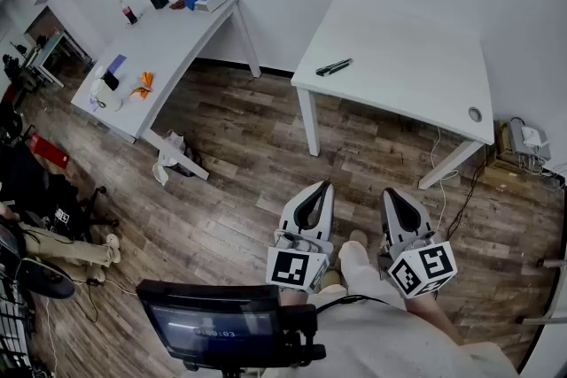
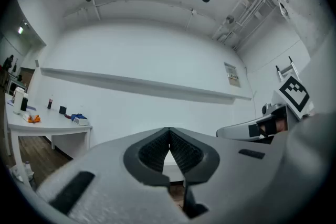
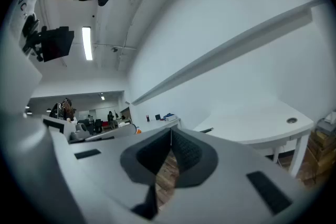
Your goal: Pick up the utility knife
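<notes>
While L gripper (image 1: 323, 187), R gripper (image 1: 391, 193) sit closed | utility knife (image 1: 334, 66) on table (image 1: 399, 80), well ahead

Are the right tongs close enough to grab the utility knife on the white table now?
Probably not yet. The utility knife lies on the white table, while the right tongs, shut, hang over floor short of it. Nothing blocks the way; stepping closer should do.

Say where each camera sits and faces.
Head view: on the head, steeply down at knife and table; left hand-held gripper, right hand-held gripper show.
Left gripper view: on it, facing the wall; its shut jaws.
Right gripper view: on it, facing the table; its shut jaws.
Shared: head and right gripper views show the knife.
</notes>
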Tool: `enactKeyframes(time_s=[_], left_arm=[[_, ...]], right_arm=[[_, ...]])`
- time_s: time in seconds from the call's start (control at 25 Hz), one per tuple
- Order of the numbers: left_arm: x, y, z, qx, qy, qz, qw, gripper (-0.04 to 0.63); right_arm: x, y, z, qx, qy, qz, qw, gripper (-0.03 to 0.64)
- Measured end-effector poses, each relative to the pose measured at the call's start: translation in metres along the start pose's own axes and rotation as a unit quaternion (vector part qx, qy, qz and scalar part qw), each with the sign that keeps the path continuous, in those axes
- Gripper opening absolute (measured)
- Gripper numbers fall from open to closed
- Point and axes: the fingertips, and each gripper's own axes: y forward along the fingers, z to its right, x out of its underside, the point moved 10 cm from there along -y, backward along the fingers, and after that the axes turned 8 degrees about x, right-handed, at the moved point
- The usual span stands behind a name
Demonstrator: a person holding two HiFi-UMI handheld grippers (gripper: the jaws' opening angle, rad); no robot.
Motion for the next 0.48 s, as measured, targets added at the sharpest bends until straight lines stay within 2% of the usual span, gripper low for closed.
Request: enactKeyframes(time_s=[0.12,0.32,0.48], left_arm=[[0.008,0.010,-0.015,-0.017,0.025,-0.003,0.9995,0.008],[0.009,0.035,-0.031,-0.029,0.035,-0.009,0.9989,0.008],[0.003,0.067,-0.047,-0.036,0.050,0.000,0.9981,0.008]], right_arm=[[-0.004,0.025,0.009,-0.021,-0.004,0.000,1.000,0.009],[-0.009,0.069,0.021,-0.059,0.002,-0.007,0.998,0.009],[-0.020,0.107,0.033,-0.086,-0.013,-0.005,0.996,0.009]])
